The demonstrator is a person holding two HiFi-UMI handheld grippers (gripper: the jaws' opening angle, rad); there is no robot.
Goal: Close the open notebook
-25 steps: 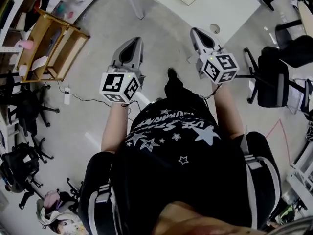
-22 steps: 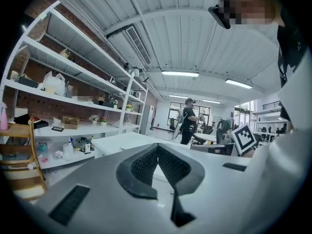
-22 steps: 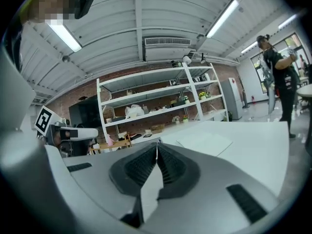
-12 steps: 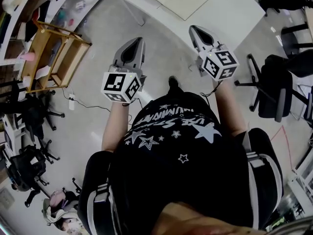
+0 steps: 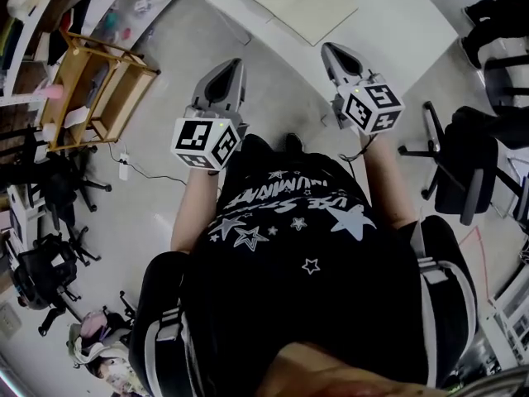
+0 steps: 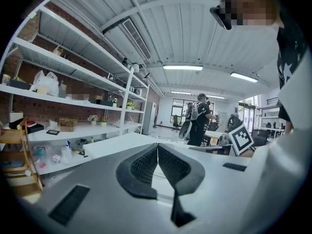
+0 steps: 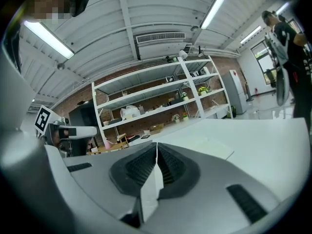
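as left gripper (image 5: pixel 235 63), right gripper (image 5: pixel 328 49) face table (image 5: pixel 398 30) edge, notebook (image 5: pixel 301 4) beyond

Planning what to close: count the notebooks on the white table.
1: an open notebook lies flat on the white table, near the edge facing the person. The table runs out of frame, so others may be hidden.

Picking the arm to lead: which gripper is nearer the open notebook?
Right. The right gripper is just short of the notebook; the left gripper hangs farther off, over the floor.
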